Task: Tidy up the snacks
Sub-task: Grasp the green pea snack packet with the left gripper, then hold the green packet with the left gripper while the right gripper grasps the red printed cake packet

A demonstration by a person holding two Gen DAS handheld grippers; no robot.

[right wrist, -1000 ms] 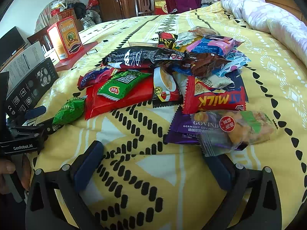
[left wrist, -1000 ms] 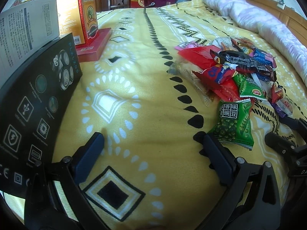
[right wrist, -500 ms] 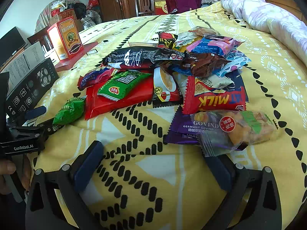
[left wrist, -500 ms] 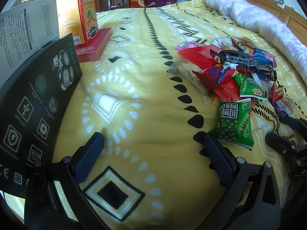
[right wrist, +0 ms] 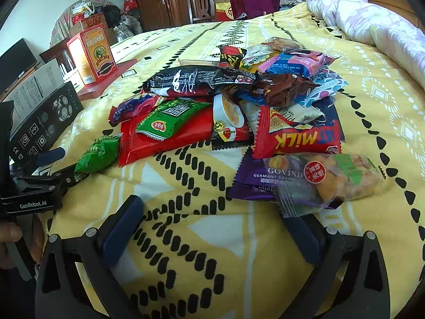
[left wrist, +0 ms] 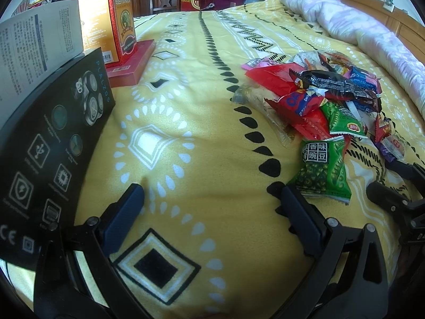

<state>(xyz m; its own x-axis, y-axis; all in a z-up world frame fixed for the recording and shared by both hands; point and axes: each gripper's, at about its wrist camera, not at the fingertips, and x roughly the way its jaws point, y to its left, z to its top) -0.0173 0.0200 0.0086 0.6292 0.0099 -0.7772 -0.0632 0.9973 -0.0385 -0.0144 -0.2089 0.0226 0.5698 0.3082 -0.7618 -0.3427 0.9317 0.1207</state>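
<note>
A heap of snack packets [right wrist: 239, 101] lies on the yellow patterned bedspread [left wrist: 186, 138]. In the left wrist view the heap [left wrist: 318, 98] is at the right, and a green pea packet [left wrist: 322, 170] lies just ahead of the right finger. My left gripper [left wrist: 209, 210] is open over bare bedspread, holding nothing. My right gripper [right wrist: 212, 226] is also open and empty. A clear packet of orange snacks [right wrist: 334, 178] on a purple packet [right wrist: 260, 180] touches its right finger. The left gripper's body [right wrist: 34, 186] shows at the left beside the green packet [right wrist: 98, 154].
A black product box [left wrist: 45, 154] with a white box [left wrist: 34, 45] on it stands at the left. Behind are a red-and-gold carton [left wrist: 111, 26] and a flat red box [left wrist: 132, 63]. A rolled quilt [left wrist: 353, 24] lies at the far right. A chair [right wrist: 199, 2] stands beyond the bed.
</note>
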